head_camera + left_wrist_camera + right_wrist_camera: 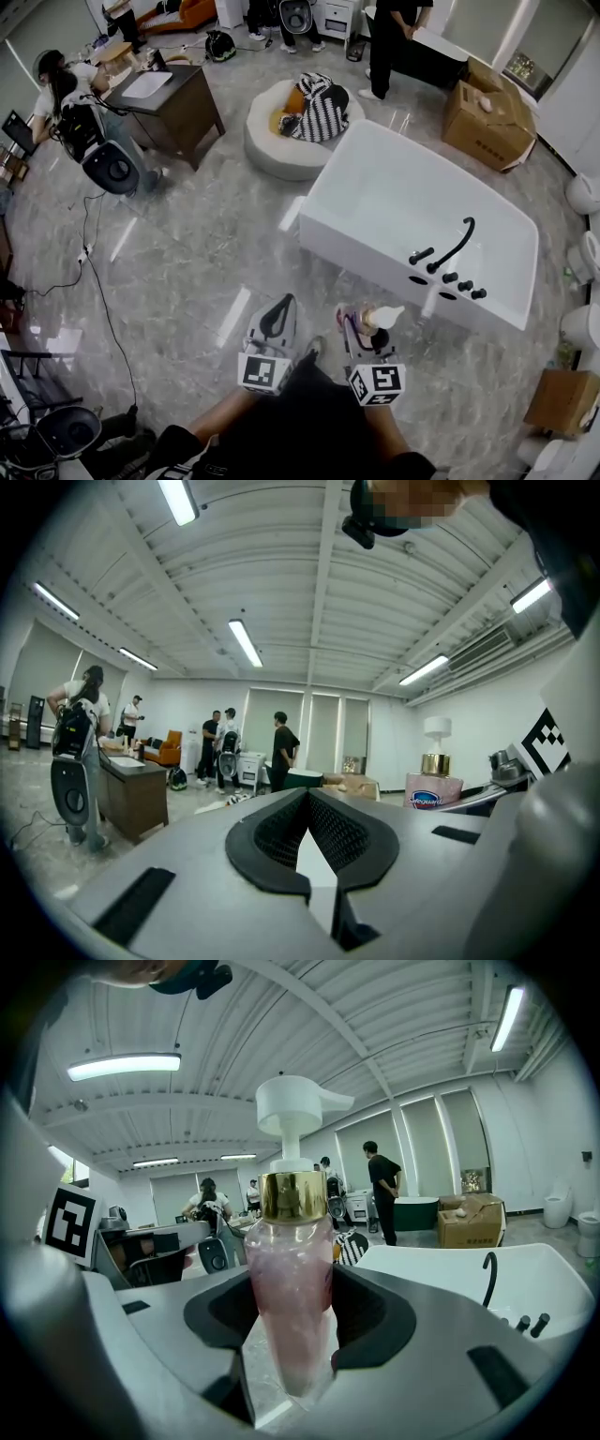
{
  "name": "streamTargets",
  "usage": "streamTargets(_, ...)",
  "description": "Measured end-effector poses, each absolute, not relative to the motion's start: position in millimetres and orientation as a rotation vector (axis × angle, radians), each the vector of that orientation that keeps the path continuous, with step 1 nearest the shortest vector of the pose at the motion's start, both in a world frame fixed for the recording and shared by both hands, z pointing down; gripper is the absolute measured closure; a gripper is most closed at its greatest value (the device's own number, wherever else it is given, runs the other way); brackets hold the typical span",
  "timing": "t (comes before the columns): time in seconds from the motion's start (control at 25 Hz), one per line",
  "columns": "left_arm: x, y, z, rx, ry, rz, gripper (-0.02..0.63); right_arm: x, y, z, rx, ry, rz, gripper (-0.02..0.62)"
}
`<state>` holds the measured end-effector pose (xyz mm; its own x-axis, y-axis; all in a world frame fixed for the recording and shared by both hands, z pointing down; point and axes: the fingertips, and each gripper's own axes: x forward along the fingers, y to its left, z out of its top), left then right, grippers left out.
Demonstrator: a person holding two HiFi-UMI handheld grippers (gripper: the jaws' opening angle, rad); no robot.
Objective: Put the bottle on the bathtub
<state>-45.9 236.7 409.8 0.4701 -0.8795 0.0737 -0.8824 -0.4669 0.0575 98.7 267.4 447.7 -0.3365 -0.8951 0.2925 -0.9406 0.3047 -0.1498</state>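
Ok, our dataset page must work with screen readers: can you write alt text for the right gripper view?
The right tongs grip a pink pump bottle upright at centre, with gold collar and white pump head. Beyond it at right stands a white bathtub with a black faucet; people stand farther back.

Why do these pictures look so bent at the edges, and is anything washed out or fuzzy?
Both gripper views: fisheye, black corners, bowed ceiling beams. Right gripper view: the bottle sits close, looming and slightly soft. Head view: lamps glare as white streaks on the glossy floor; the white bathtub is nearly washed out.
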Motion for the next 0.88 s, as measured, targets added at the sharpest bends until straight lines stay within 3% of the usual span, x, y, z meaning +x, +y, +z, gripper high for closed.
streamTargets(0.88,-39,93,431,2.591,-1.579,0.061,0.591,105,142,475,1.68,-2.382,0.493,0.37)
